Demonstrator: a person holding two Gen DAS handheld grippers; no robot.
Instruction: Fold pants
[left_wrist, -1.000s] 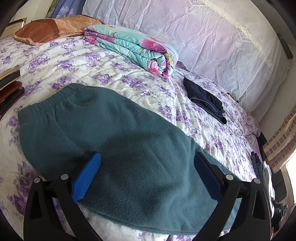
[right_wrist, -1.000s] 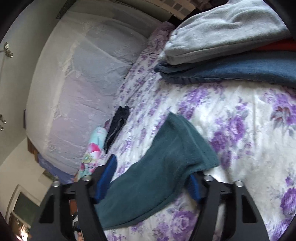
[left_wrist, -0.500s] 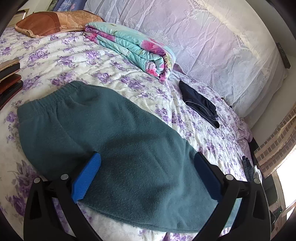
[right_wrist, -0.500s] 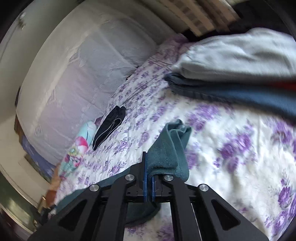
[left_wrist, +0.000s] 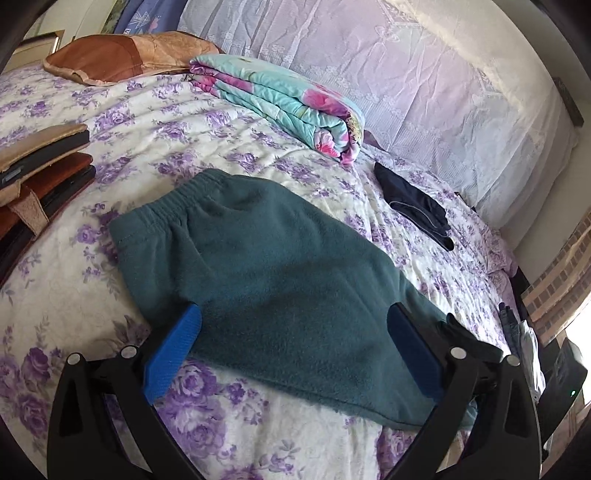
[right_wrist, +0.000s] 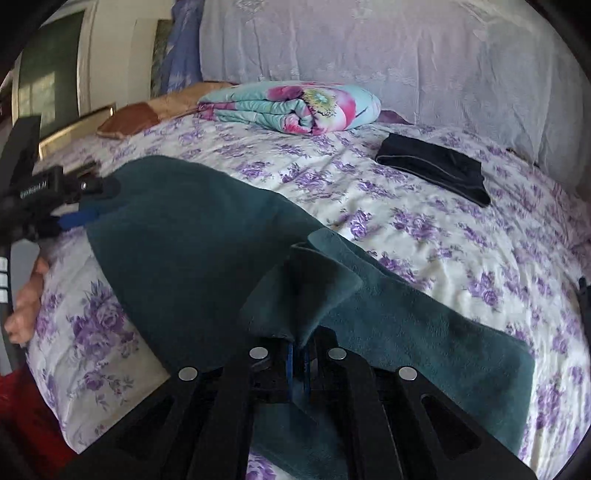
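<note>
The green pants (left_wrist: 280, 280) lie flat on the bed (left_wrist: 314, 443). The right tool (right_wrist: 297, 363) is pinched on a leg end, lifting it, while the left tool (left_wrist: 291, 354) waits wide apart above the middle. Next, I think, the leg end should go up to the waistband (left_wrist: 162, 206).

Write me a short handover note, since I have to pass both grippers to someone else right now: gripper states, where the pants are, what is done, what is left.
Right gripper: shut on the leg end of the teal pants, lifted and carried over the garment toward the waist.
Left gripper: open, low over the middle of the pants, gripping nothing.
Pants: flat on the floral bedspread, waistband toward the pillows. Folded quilt and a dark garment lie beyond, apart from them.
Done: leg end picked up, fold begun.
Left: lay the leg end by the waistband, release, smooth, possibly fold again.
</note>
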